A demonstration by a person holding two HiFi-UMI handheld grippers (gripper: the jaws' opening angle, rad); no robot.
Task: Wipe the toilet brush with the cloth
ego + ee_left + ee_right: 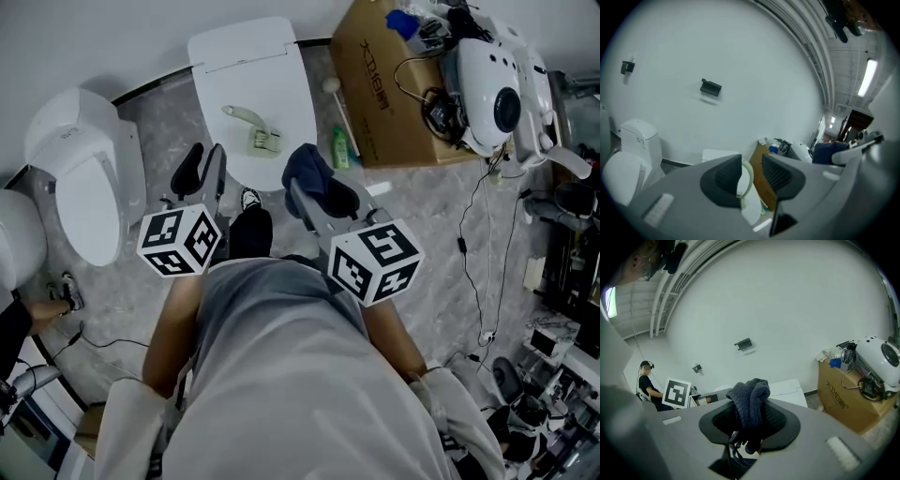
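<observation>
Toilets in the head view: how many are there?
2. One toilet, lid shut, stands straight ahead by the wall; the other toilet stands to its left. A rounded white shape at the left edge may be a third, cut off.

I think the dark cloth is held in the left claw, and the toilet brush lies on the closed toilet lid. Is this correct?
Not quite. The dark cloth is held in the right claw, as the right gripper view shows; the left claw is open and grips nothing. The toilet brush does lie on the closed toilet lid.
</observation>
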